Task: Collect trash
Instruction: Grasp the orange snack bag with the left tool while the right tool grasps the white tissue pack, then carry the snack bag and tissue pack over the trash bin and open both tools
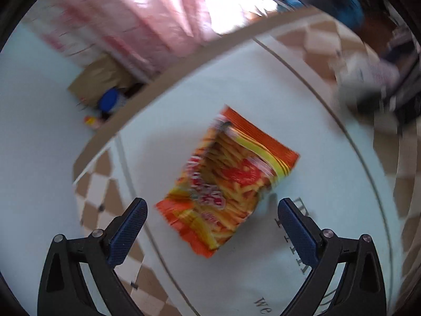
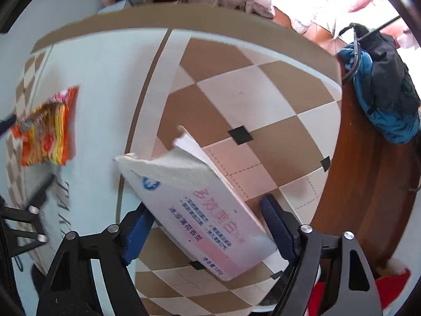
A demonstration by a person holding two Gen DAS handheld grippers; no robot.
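The right gripper [image 2: 204,227] has its jaws clenched on a torn white carton [image 2: 194,200], held tilted above the checkered table [image 2: 263,79]. The left gripper [image 1: 211,213] hangs released over an orange snack packet [image 1: 226,187] lying flat on the table's pale middle panel. A blue-and-black bag [image 2: 384,89] sits beyond the table's edge.

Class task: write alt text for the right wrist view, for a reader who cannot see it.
The right gripper has its blue fingers on either side of a torn-open white box printed with pink and blue text, above a brown-and-cream checked table. An orange snack packet lies on the table to the left.
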